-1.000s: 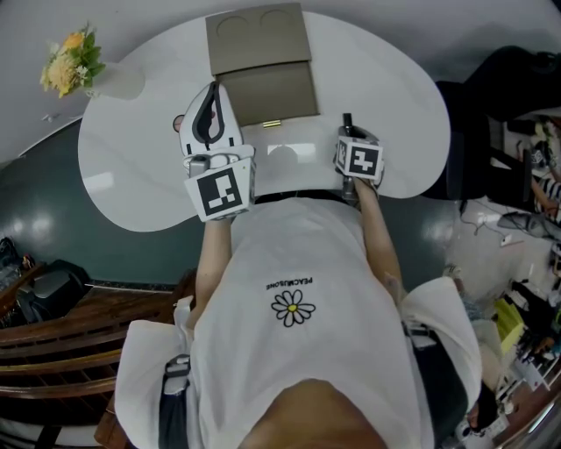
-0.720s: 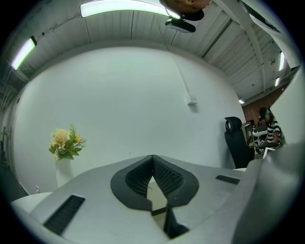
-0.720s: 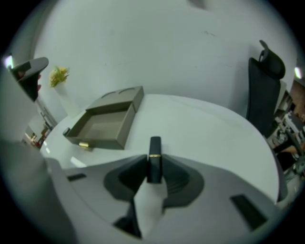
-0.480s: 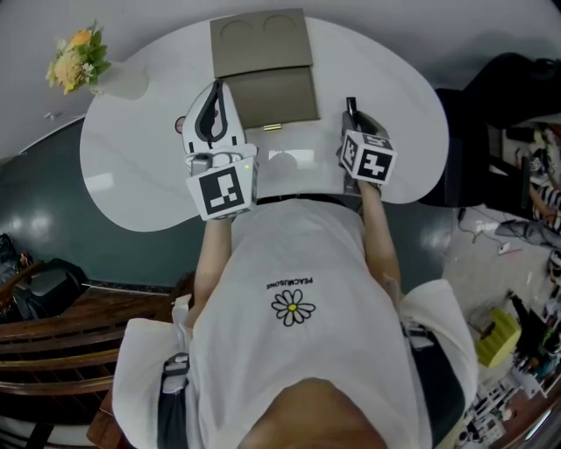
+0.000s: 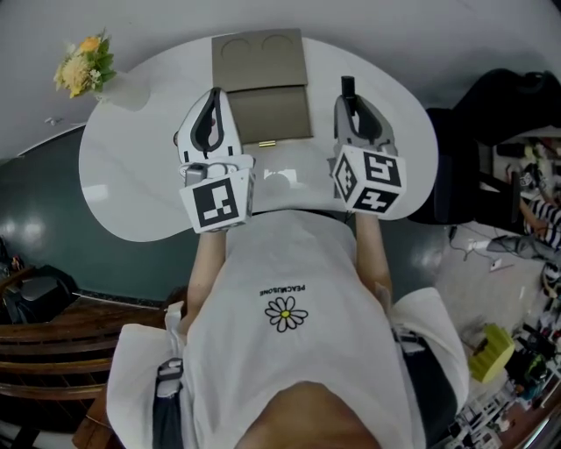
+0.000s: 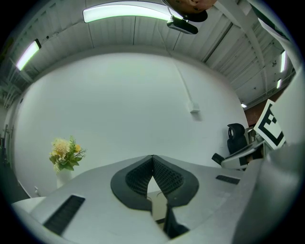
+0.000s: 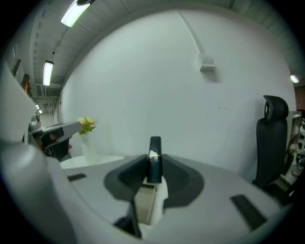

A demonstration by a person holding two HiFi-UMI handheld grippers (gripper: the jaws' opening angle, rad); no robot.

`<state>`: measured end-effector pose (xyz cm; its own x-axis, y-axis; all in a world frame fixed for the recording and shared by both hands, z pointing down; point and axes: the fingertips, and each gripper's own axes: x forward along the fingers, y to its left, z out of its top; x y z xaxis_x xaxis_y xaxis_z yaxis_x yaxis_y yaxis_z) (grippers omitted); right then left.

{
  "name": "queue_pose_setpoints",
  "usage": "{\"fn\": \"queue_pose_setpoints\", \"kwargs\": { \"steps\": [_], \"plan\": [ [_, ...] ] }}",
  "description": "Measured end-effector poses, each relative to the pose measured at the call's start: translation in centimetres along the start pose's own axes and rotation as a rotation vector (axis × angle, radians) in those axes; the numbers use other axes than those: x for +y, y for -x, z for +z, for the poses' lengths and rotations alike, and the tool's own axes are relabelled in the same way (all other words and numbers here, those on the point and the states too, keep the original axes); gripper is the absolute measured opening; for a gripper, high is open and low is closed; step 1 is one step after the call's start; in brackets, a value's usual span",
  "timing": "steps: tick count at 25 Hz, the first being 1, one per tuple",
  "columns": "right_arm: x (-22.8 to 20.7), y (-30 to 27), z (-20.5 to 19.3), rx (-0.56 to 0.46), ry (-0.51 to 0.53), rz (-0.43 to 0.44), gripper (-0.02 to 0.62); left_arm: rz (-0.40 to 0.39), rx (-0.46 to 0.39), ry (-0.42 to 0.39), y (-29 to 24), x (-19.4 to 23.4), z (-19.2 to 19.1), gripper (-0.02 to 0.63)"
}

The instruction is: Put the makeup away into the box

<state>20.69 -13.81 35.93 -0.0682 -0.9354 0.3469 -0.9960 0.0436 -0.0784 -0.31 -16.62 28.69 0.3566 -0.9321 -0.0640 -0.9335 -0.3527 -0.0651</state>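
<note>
**White Table in a Bright, White-Walled Room**

A rounded white table (image 5: 123,188) is standing on a dark teal floor (image 5: 53,245). A vase of flowers (image 5: 85,66) is sitting at the table's far left edge. Beyond the table a plain white wall (image 6: 128,100) is rising under glowing ceiling strip lights (image 6: 126,12). 1 black office chair (image 5: 508,110) is standing right of the table.

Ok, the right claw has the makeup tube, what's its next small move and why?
Probably carry the right claw sideways over the open box: it grips the dark gold-banded tube but sits beside the box, not above it.
</note>
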Motion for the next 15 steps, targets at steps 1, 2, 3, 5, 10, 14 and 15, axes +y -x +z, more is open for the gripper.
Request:
{"fn": "queue_pose_setpoints", "kwargs": {
  "steps": [1,2,3,5,10,14,15],
  "plan": [
    [0.5,0.3,1.0,-0.035,-0.002,0.01,0.117,-0.006,-0.003,0.006,-0.1,-0.1,0.1,0.018],
    [0.9,0.7,1.9,-0.07,-0.004,0.016,0.117,-0.009,-0.005,0.013,0.0,-0.1,0.3,0.018],
    [1.3,1.1,2.6,-0.104,-0.005,0.02,0.117,-0.01,-0.006,0.018,0.0,-0.2,0.6,0.018],
    [1.9,1.8,3.6,-0.167,-0.01,0.029,0.117,-0.009,-0.011,0.025,0.3,-0.4,1.0,0.018],
    [2.8,2.8,4.1,-0.217,-0.044,0.08,0.117,-0.021,-0.021,0.007,0.6,-1.2,1.6,0.018],
    [3.5,2.8,4.1,-0.216,-0.028,0.101,0.117,-0.018,-0.025,0.003,0.7,-1.1,1.7,0.018],
    [3.8,2.8,4.1,-0.216,-0.022,0.109,0.117,-0.016,-0.024,0.003,0.8,-0.9,1.6,0.018]
  ]
}}
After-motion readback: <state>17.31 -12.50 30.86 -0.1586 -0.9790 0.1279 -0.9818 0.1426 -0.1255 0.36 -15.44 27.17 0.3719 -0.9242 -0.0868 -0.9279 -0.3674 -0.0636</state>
